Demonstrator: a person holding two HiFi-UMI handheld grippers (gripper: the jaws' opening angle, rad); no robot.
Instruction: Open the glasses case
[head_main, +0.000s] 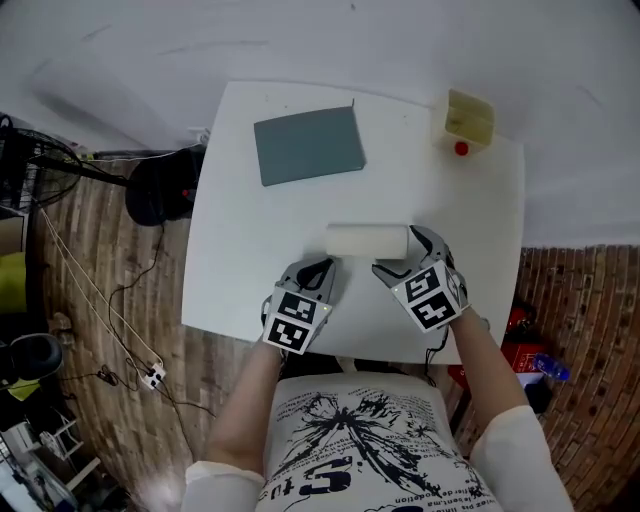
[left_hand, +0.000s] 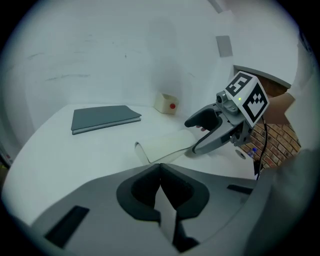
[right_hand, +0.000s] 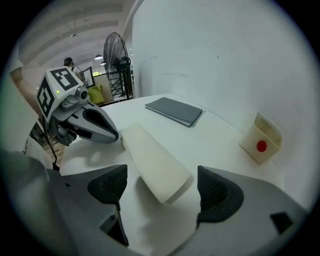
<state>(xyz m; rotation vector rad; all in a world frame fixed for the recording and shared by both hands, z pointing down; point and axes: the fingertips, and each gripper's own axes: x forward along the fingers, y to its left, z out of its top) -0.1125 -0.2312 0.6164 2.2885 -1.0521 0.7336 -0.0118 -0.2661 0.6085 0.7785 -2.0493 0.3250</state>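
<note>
The cream glasses case (head_main: 366, 241) lies shut on the white table (head_main: 240, 230), its long side running left to right. My right gripper (head_main: 405, 253) is at its right end. In the right gripper view the jaws stand open, the case (right_hand: 155, 162) end lies between the pads (right_hand: 107, 185), and neither pad touches it. My left gripper (head_main: 323, 267) hovers just in front of the case's left end. In the left gripper view its jaws (left_hand: 160, 175) are shut with nothing in them, and the case (left_hand: 165, 146) lies a little beyond them.
A grey notebook (head_main: 308, 145) lies at the back of the table. A small yellow box with a red dot (head_main: 468, 120) stands at the back right corner. A black object (head_main: 160, 185) and cables lie on the wooden floor to the left.
</note>
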